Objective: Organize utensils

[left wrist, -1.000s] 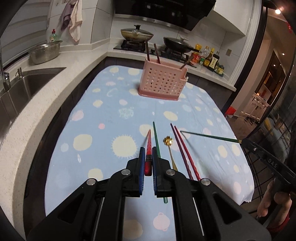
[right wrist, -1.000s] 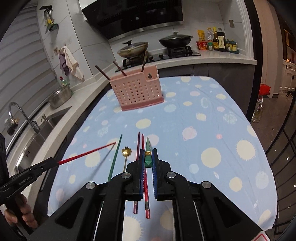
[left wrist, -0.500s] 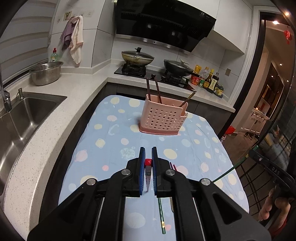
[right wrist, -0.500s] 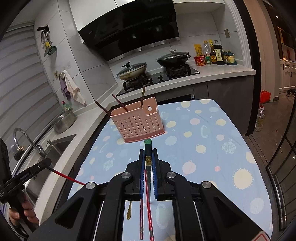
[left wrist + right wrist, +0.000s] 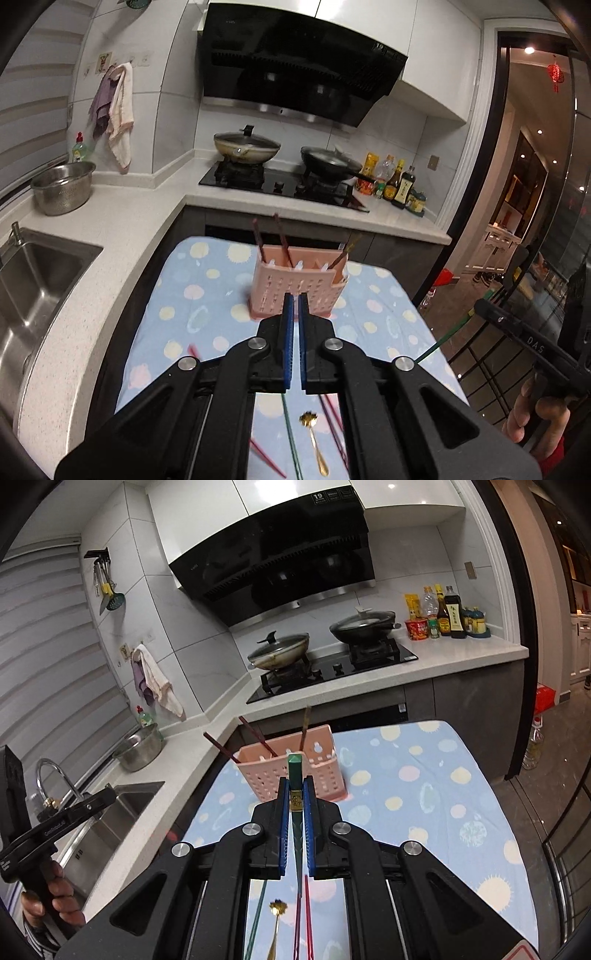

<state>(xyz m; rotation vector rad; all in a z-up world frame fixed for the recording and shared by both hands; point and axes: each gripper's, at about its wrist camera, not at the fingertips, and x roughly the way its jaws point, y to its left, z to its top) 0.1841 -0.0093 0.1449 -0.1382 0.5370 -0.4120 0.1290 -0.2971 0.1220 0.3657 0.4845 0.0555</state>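
Right gripper clamping green square-ended chopstick; left gripper closed, contents unclear. Best aligning stick above pink perforated plastic holder, tipping upright before release.

White tiled walls, black range hood (glossy), pale countertop
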